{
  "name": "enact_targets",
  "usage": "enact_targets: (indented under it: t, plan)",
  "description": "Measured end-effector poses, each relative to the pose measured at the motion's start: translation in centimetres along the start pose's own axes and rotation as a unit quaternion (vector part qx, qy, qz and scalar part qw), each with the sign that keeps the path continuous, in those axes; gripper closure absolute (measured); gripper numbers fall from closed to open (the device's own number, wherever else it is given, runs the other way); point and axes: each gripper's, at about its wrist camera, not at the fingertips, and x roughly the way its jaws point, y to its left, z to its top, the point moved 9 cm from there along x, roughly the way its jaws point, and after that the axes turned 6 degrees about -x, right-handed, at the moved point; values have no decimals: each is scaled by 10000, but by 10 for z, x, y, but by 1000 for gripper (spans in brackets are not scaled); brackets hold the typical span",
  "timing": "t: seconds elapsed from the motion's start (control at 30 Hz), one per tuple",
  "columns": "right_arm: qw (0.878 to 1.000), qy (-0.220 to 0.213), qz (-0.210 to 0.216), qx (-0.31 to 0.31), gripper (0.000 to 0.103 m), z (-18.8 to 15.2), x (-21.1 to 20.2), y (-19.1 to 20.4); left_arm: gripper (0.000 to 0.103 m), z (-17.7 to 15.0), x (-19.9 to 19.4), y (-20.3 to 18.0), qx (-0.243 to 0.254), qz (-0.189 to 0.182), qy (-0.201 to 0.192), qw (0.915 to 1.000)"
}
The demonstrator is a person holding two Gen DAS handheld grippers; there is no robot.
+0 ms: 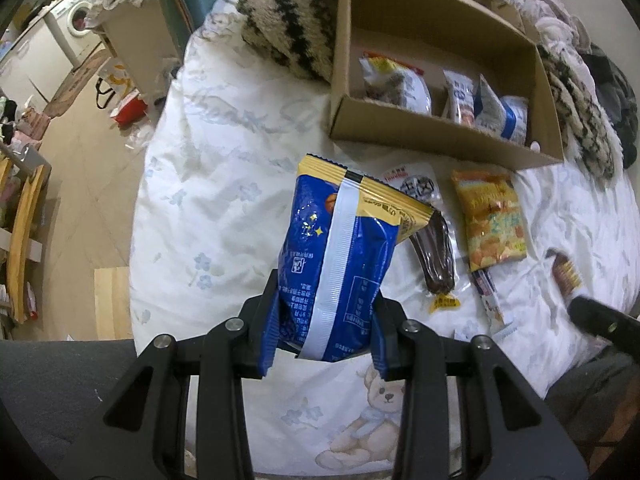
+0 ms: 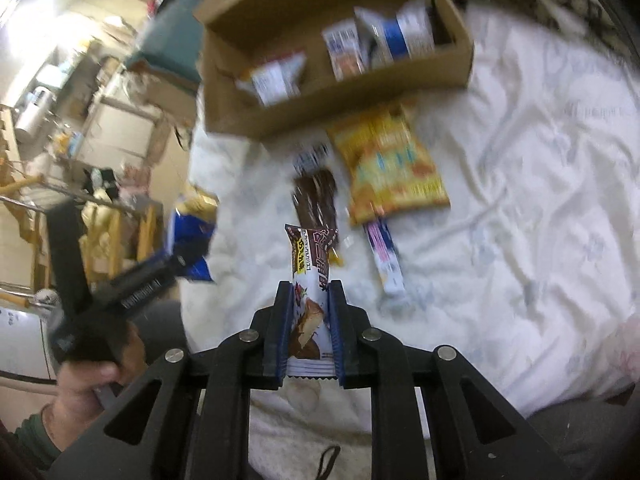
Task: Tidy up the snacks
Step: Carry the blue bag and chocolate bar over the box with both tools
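Observation:
My left gripper (image 1: 325, 312) is shut on a blue and gold snack bag (image 1: 340, 248) and holds it upright above the white bedspread. My right gripper (image 2: 309, 312) is shut on a brown and white chocolate bar wrapper (image 2: 310, 280), also held above the bed. The cardboard box (image 1: 424, 136) lies at the far side with several packets inside; it also shows in the right wrist view (image 2: 312, 108). On the bed in front of it lie a dark sausage pack (image 1: 434, 252), an orange snack bag (image 1: 490, 220) and a thin white stick pack (image 1: 492, 300).
A striped fuzzy blanket (image 1: 292, 20) lies behind and beside the box. The bed's left edge drops to a wooden floor (image 1: 88, 184) with bags and furniture. The left gripper and hand (image 2: 132, 280) show at left in the right wrist view.

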Motion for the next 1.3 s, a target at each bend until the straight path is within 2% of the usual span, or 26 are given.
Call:
enact_targets:
  t: [0.23,0.57,1.0,1.3]
  plan:
    - [9982,-565,197,-99,85,30,-12,14,70,15,-12,2,-39,26,-376,9993]
    - [9907,-1340,-25,-235,85,82,-36,9,70,54,-16,-18,29,-35,-518,9986]
    - [9860,-1643,-238,-126,85,137,-34,-13,70,125,-19,-74,489,-159,-899,9946]
    - [9848,-1672,-463,86,85,170,-23,-42,70,155,2,-100,578,-213,-928,9938]
